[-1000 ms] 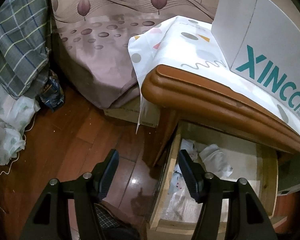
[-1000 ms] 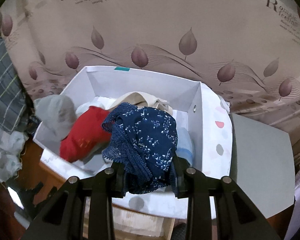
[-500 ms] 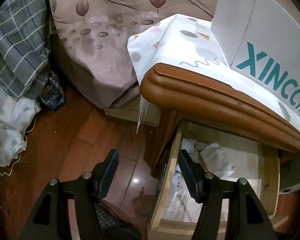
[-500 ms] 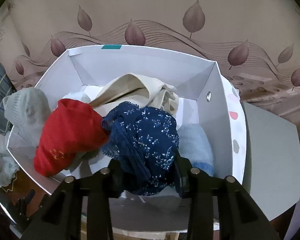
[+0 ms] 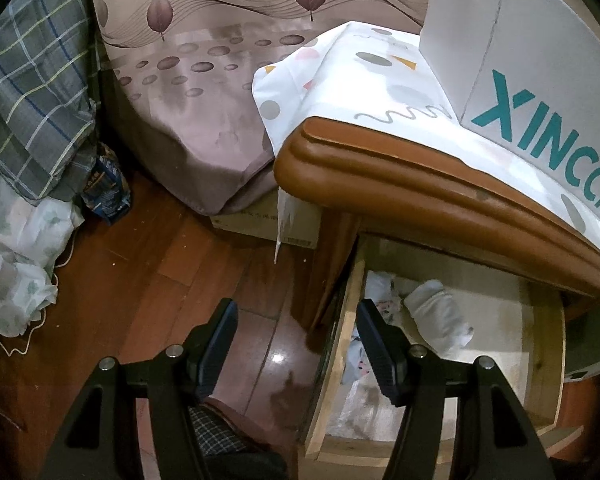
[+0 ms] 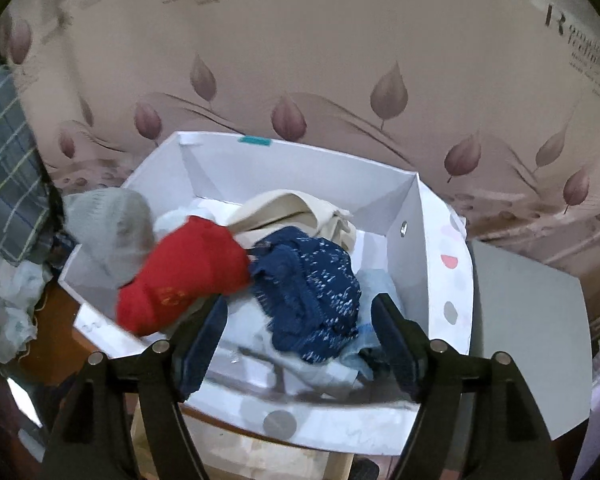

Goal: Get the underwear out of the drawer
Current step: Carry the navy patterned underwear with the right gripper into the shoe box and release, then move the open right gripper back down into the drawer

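In the right wrist view the navy floral underwear point(image 6: 312, 300) lies in the white box point(image 6: 300, 160) among a red garment point(image 6: 180, 272), a beige one point(image 6: 296, 208) and a grey one point(image 6: 108, 232). My right gripper point(image 6: 296, 344) hangs just over the box's near edge, its jaws opening, pads off the navy piece. In the left wrist view the pulled-out wooden drawer point(image 5: 544, 352) under the cabinet top holds white and pale garments point(image 5: 436, 316). My left gripper point(image 5: 296, 344) stands open and empty over the drawer's left side and the floor.
The white box point(image 5: 532, 52) stands on a patterned cloth point(image 5: 364, 68) over the brown cabinet top point(image 5: 420, 184). A bed with a leaf-print sheet point(image 5: 204, 92) lies behind. Plaid bedding point(image 5: 32, 108) and white cloth point(image 5: 16, 252) are piled at left on the wooden floor point(image 5: 140, 280).
My right gripper went from shut on the navy underwear to open, and the piece now lies in the box. The left gripper has not moved.
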`<state>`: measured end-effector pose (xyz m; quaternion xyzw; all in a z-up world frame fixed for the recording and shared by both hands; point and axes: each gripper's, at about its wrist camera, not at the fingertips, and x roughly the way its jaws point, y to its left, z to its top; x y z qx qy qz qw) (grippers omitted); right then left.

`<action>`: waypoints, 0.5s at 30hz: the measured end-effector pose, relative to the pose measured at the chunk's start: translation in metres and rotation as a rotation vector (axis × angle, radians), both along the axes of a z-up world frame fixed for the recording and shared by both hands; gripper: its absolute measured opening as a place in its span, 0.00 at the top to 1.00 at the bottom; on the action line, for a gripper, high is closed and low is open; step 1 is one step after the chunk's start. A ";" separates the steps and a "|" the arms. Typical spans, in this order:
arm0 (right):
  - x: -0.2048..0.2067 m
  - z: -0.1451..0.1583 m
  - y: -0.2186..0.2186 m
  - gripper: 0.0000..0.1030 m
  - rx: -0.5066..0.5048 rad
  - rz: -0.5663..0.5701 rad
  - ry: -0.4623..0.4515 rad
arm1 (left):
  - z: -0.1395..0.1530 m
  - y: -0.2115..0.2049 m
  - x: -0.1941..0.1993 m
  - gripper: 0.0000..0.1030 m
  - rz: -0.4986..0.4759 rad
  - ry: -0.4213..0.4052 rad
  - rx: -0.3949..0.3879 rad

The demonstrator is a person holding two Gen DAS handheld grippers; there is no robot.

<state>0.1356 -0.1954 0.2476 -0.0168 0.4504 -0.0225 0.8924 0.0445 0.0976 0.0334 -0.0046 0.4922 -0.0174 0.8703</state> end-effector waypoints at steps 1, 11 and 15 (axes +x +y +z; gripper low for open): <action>-0.005 0.003 0.002 0.30 0.000 0.010 -0.009 | 0.000 0.001 0.000 0.39 0.000 0.003 -0.003; -0.077 -0.008 0.048 0.30 -0.024 0.258 -0.049 | -0.002 0.006 0.000 0.39 0.010 0.012 0.010; -0.104 -0.039 0.063 0.30 -0.033 0.341 -0.007 | -0.004 0.010 0.000 0.39 0.020 0.021 0.010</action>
